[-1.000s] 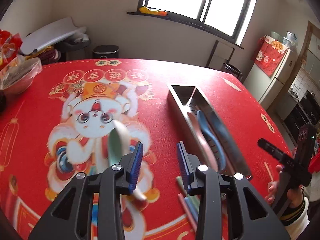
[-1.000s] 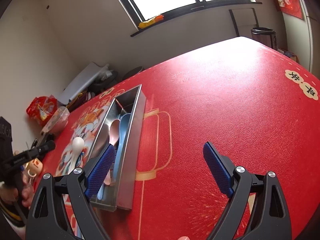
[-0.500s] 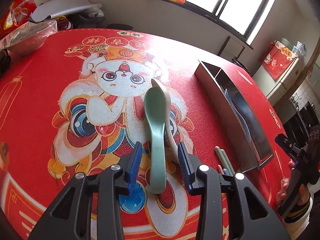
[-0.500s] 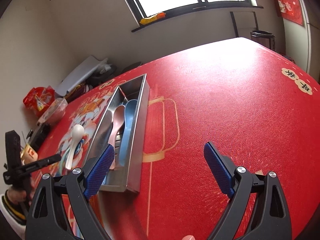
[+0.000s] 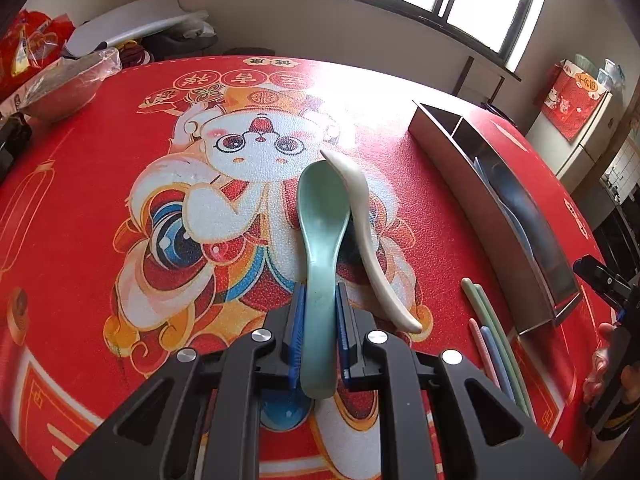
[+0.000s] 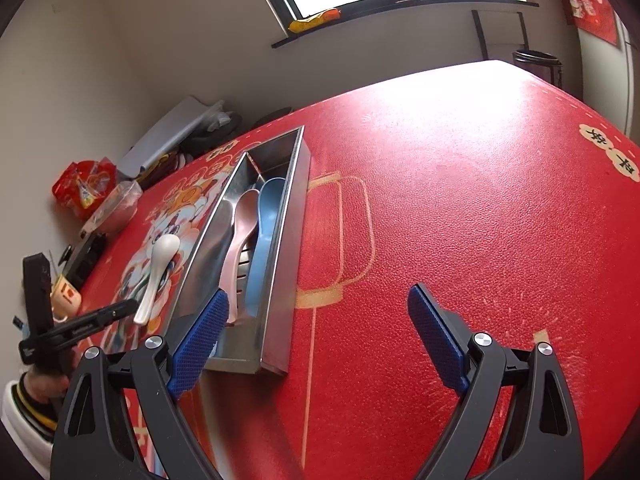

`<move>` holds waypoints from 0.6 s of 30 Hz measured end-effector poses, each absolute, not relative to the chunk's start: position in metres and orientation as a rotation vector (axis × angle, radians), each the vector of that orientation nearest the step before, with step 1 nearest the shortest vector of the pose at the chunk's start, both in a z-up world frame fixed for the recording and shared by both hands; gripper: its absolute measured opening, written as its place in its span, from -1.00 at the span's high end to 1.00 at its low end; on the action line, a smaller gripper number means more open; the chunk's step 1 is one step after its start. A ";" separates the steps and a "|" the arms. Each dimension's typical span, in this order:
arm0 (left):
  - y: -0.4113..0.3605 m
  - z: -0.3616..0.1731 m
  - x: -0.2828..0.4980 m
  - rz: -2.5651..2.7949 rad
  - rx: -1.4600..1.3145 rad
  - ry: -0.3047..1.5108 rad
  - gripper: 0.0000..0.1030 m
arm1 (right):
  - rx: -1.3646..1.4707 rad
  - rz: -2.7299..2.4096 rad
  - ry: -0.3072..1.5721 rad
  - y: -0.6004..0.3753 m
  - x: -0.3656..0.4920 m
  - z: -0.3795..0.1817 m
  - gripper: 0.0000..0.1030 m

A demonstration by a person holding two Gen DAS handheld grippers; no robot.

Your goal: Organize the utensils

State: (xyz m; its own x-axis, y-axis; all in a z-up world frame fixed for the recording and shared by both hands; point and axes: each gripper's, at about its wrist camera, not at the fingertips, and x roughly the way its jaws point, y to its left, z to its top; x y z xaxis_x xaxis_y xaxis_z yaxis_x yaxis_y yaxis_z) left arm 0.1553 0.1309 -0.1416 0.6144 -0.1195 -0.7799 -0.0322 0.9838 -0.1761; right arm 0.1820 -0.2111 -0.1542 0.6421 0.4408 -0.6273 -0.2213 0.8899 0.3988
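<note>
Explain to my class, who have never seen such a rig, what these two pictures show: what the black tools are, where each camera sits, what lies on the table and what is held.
No robot here: a person holds a two-finger tool in each hand, and a camera on each tool looks forward along its fingers.

In the left tool's view, the left gripper has its jaws shut on the handle of a green spoon. A white spoon lies beside it on the red tablecloth, and some coloured chopsticks lie further right.

In the right tool's view, the right gripper hangs with its jaws wide apart, holding nothing. Ahead of it stands a metal tray with a pink spoon and a blue spoon already inside.
</note>
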 end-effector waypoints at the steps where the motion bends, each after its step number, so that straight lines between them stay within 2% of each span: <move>1: 0.132 -0.141 0.152 -0.046 -0.177 0.906 0.72 | 0.298 0.384 0.789 -0.211 0.182 -0.154 -0.71; 9: 0.137 -0.128 0.107 -0.034 -0.177 0.857 0.73 | 0.263 0.412 0.784 -0.204 0.176 -0.150 -0.71; 18: 0.124 -0.132 0.060 -0.043 -0.097 0.900 0.72 | 0.132 0.484 0.842 -0.179 0.150 -0.137 -0.71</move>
